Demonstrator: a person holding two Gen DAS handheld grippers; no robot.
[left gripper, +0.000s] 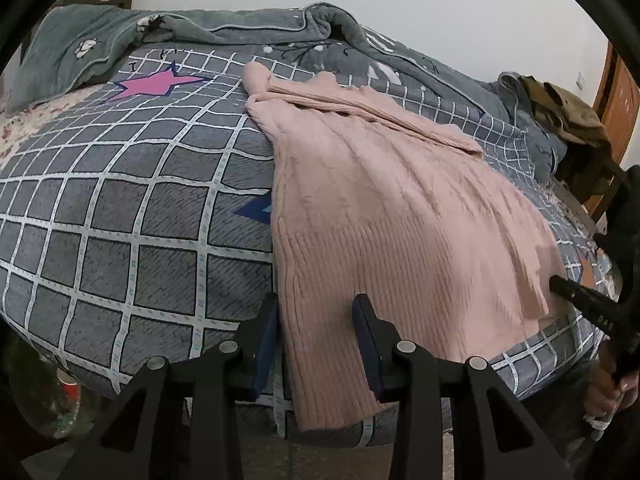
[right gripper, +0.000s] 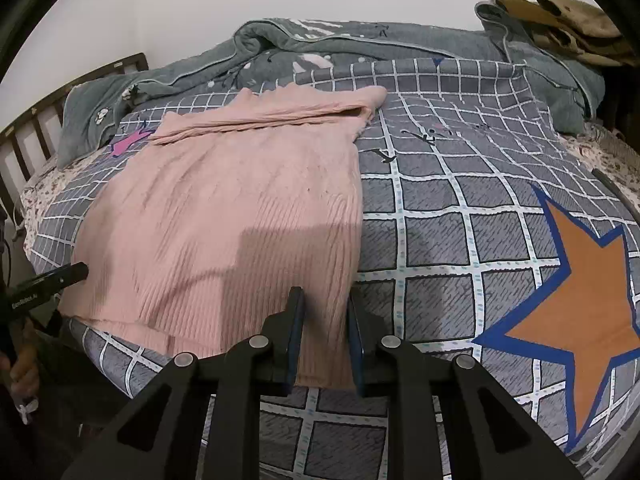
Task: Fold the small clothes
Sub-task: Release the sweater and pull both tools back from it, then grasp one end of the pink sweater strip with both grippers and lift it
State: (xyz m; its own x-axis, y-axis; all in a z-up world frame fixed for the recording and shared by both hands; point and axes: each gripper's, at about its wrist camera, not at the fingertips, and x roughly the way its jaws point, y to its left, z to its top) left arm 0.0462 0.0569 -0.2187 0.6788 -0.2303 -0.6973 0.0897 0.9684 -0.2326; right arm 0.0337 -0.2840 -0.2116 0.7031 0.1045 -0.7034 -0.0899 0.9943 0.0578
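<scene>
A pink ribbed knit sweater (left gripper: 392,208) lies flat on the bed, its sleeves folded across the far top; it also shows in the right wrist view (right gripper: 240,208). My left gripper (left gripper: 316,304) is open, its fingers straddling the sweater's near left hem corner. My right gripper (right gripper: 325,300) is open, its fingers straddling the near right hem corner. The right gripper shows in the left wrist view (left gripper: 576,296) at the right edge, and the left gripper shows in the right wrist view (right gripper: 60,276) at the left edge. The hem hangs slightly over the bed's front edge.
The bed has a grey checked cover (left gripper: 120,216) with a pink star (left gripper: 154,82) and an orange star (right gripper: 576,304). A rumpled grey-green quilt (right gripper: 320,44) lies along the far side. Olive clothing (left gripper: 568,112) is piled at the far right. A wooden headboard (right gripper: 28,136) stands left.
</scene>
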